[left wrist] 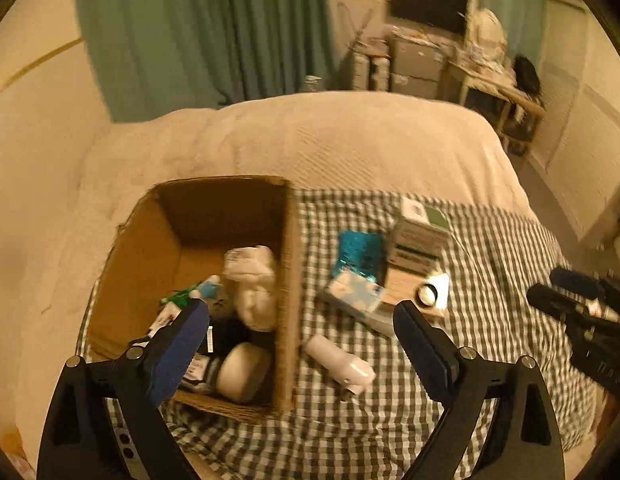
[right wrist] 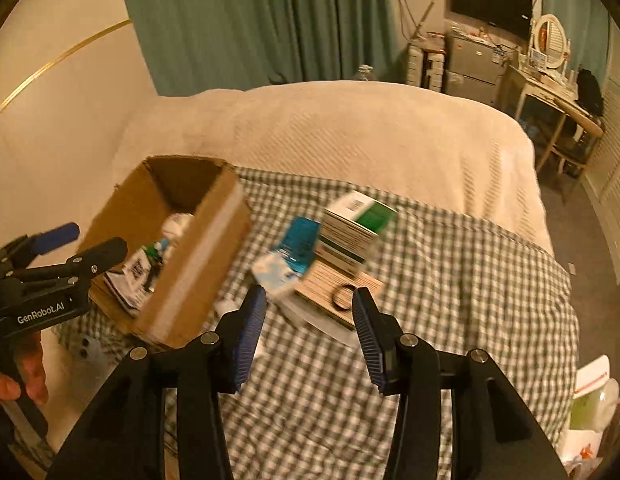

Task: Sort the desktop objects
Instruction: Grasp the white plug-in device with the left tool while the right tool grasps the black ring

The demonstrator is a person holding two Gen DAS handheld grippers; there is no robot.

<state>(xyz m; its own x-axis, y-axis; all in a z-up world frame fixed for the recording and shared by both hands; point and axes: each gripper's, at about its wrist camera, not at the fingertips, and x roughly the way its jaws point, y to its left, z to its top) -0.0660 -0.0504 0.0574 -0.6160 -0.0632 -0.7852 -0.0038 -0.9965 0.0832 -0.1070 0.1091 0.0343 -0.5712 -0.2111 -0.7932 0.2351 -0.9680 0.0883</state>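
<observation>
Hovering above the cardboard box (left wrist: 288, 280), left tool (left wrist: 302, 320) gapes empty (right tool (right wrist: 310, 312) likewise).

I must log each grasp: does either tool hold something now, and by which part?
Nothing is held. The left tool and the right tool are both open, with no object between their fingers.

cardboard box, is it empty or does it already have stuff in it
Partly full. The open cardboard box holds a white soft bundle, a round white object and other small items; its back half shows bare cardboard.
</observation>
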